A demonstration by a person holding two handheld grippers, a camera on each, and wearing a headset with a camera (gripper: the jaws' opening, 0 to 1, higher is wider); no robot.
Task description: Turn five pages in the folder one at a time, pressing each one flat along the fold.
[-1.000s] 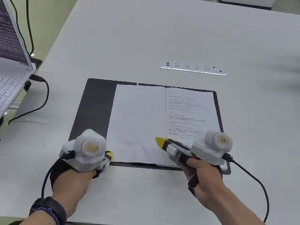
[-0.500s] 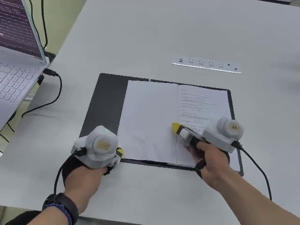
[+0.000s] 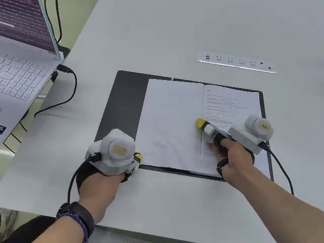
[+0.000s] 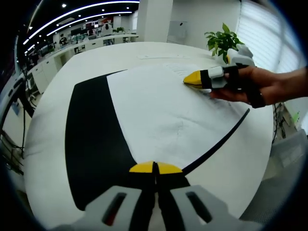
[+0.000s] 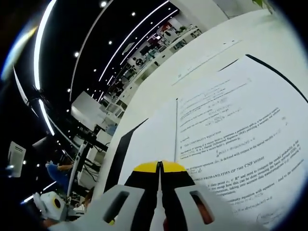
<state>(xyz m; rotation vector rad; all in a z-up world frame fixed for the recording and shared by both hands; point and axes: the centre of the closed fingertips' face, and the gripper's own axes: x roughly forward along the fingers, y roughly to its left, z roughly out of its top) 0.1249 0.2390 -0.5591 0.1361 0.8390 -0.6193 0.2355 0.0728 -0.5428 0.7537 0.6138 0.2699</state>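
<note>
Right claw, clenched, at the fold of the folder; left claw clenched by its edge.

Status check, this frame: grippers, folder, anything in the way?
Left gripper shut, at folder near edge. Right gripper shut, tips on the fold. Folder open flat. Laptop cable off left, apart.

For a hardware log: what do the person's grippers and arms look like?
Both the left gripper and right gripper have pale grey rounded bodies, yellow-tipped jaws and trailing black cables. A dark wristband sits on the left wrist; forearms are unsleeved.
</note>
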